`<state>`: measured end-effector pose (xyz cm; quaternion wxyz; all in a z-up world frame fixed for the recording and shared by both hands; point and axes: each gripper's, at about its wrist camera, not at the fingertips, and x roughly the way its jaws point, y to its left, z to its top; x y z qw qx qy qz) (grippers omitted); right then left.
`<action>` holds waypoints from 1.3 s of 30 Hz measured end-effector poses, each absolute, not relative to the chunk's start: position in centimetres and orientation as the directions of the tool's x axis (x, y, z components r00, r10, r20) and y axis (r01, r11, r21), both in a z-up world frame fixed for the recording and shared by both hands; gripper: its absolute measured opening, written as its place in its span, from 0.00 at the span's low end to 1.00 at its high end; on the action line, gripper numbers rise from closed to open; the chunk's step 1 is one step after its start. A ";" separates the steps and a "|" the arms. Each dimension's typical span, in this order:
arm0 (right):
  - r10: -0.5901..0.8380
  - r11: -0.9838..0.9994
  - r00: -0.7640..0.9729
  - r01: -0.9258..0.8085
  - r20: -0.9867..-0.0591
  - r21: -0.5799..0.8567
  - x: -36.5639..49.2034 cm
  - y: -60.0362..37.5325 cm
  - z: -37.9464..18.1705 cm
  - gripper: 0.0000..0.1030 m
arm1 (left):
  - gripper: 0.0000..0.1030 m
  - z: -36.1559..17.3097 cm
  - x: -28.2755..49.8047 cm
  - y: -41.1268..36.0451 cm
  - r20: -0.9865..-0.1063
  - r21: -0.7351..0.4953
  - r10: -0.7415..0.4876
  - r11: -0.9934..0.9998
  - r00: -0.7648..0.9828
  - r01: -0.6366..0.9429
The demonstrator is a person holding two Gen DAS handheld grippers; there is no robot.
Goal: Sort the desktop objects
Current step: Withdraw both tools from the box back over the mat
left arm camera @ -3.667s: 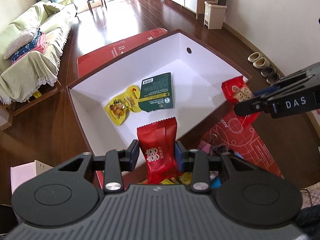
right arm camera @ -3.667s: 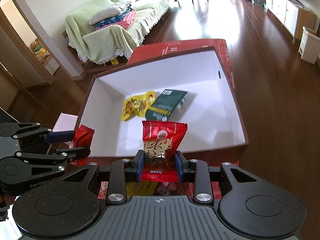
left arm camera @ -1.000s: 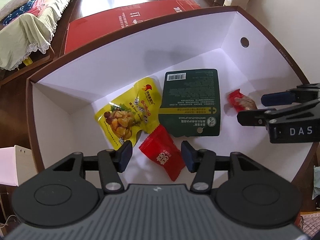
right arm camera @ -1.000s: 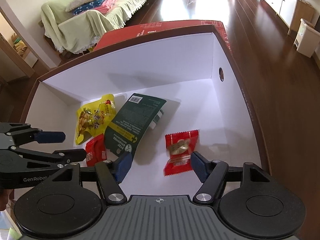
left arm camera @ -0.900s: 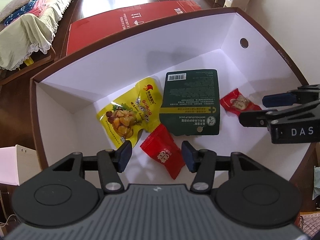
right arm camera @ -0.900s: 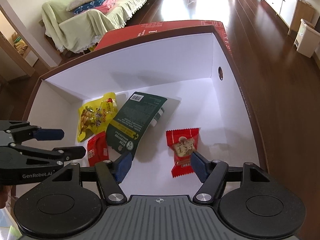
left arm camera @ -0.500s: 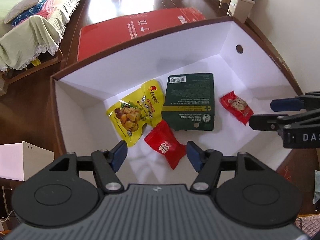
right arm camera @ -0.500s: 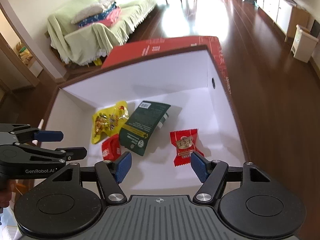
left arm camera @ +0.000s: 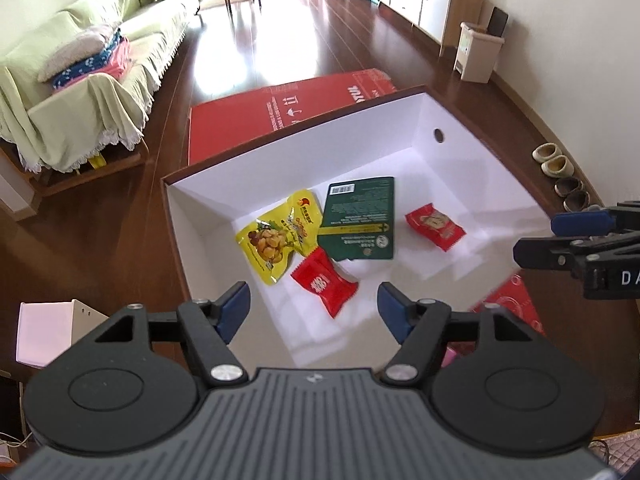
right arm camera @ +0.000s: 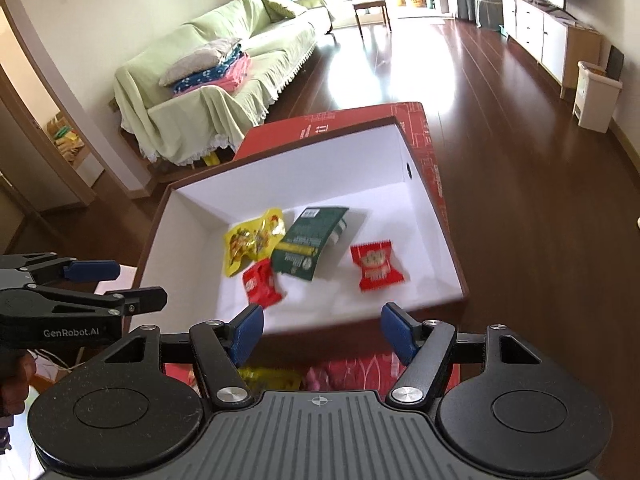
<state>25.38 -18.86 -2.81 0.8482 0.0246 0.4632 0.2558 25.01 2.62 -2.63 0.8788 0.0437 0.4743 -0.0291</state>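
— Wooden floor (left arm camera: 304, 40) runs through a living room, with a sofa (left arm camera: 80, 92) under a pale green cover at ten o'clock in the left wrist view and a white bin (left arm camera: 478, 56) at one o'clock by the wall. What sits in the middle?

— A big box (left arm camera: 208, 216), white inside with a brown rim, its red lid (left arm camera: 280, 116) lying just behind it. Four packets lie on its bottom.

— Which ones?

— A yellow snack bag (left arm camera: 278, 238) at nine o'clock of the group, touching a dark green packet (left arm camera: 358, 220) in the centre. A red candy packet (left arm camera: 324, 286) lies at six o'clock, just under the green one's lower corner. A second red packet (left arm camera: 435, 226), with a picture on its front, lies apart at three o'clock.

— And the tongs?

— The left tongs (left arm camera: 314, 312) hang above the near rim of the box, jaws opening, with nothing pressed between the blue pads (left arm camera: 236, 308); the red candy packet lies in the box beyond them. The right tongs (right arm camera: 322, 334) stand wide and hold nothing, above the near wall of the box. Each pair shows in the other's view, at three and at nine o'clock.

— Anything nearer?

— Red and yellow things show below the right tongs, too blurred to tell.
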 end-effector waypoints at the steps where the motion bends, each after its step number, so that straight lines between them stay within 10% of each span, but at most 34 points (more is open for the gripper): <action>1: 0.456 0.868 0.440 -0.410 -0.774 0.279 24.8 -19.2 -2.8 0.66 | 0.67 -2.3 24.2 2.4 -0.833 0.051 -0.008 0.995 0.553 0.091; 39: 0.383 0.866 0.252 -0.434 -0.889 0.250 16.3 -22.4 -9.2 0.66 | 0.62 -7.5 10.7 4.4 -0.906 -0.010 0.010 0.999 0.424 -0.046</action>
